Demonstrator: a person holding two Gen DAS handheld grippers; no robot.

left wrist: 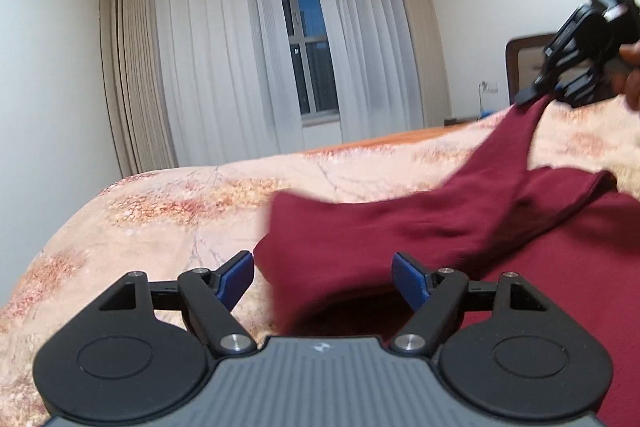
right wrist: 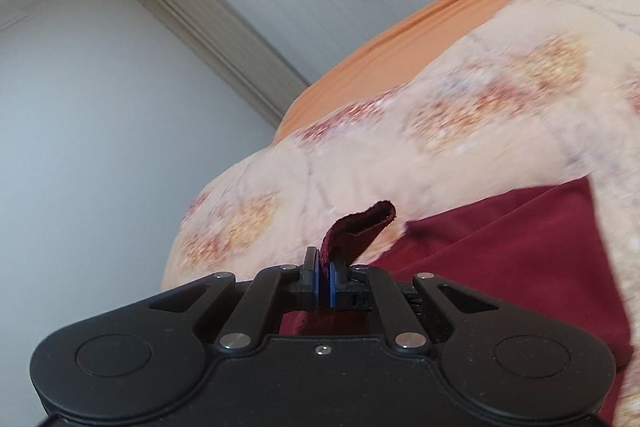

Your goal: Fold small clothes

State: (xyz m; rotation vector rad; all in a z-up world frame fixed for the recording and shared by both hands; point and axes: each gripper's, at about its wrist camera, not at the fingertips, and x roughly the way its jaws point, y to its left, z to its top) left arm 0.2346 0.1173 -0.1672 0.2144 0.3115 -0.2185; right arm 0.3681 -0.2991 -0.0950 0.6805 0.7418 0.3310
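Maroon garment (right side cropped)

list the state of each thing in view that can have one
left gripper: open, fingers apart, holding nothing
right gripper: shut on the garment's edge
maroon garment: one end lifted, the rest lying on the bed
curtains: drawn, with a gap at the window
bed cover: spread over the bed
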